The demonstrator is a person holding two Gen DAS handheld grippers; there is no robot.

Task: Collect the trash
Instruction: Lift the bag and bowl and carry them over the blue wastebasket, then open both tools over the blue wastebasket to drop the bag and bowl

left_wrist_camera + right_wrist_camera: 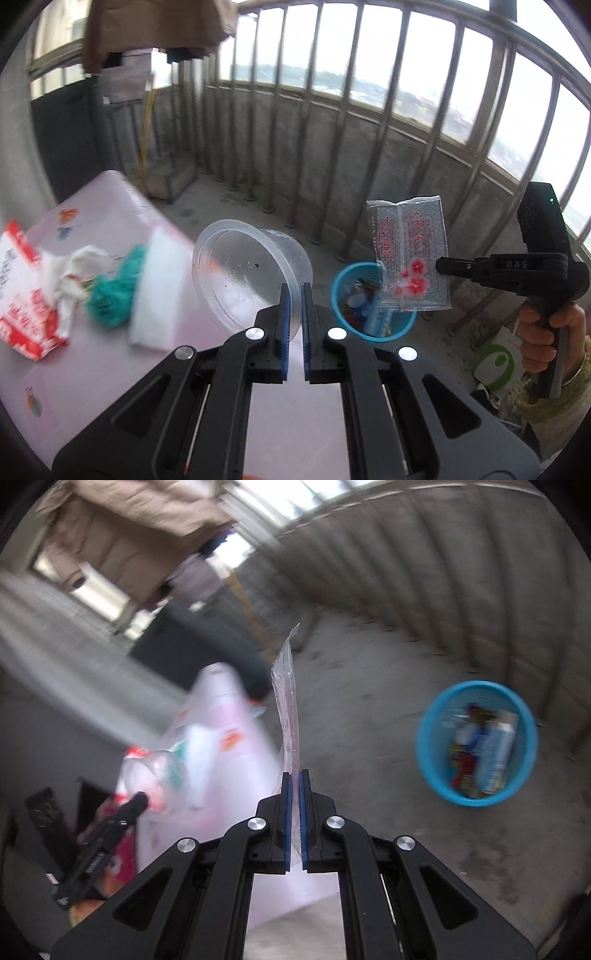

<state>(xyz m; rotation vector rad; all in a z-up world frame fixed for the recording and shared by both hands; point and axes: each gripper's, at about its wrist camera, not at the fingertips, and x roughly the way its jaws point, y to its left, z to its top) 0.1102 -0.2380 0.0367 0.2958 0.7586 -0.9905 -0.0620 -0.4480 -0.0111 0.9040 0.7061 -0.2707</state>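
**Both grippers loaded beside the blue bin**

The blue wastebasket stands on the concrete balcony floor, already holding cartons and wrappers, and everything else is placed against it here.

The left gripper is clamped on the rim of a clear plastic cup; the wall of the cup sits between the blue pads, which stand almost together. The cup is lifted and tipped on its side, its mouth turned to the left, and it hangs just left of the wastebasket, over the near edge of the pink table.

The right gripper pinches one edge of a flat sachet printed with red flowers. In the left wrist view the sachet hangs above the wastebasket's right rim, overlapping it. In the right wrist view the same sachet stands edge-on between the nearly closed pads of the right gripper, and the wastebasket lies lower on the floor, off to the right of the sachet and apart from it.

On the pink table, further left of the wastebasket than the cup, lie a white foam strip, a teal crumpled wad, a crumpled white tissue and a red-and-white wrapper. These are blurred, so their print cannot be read
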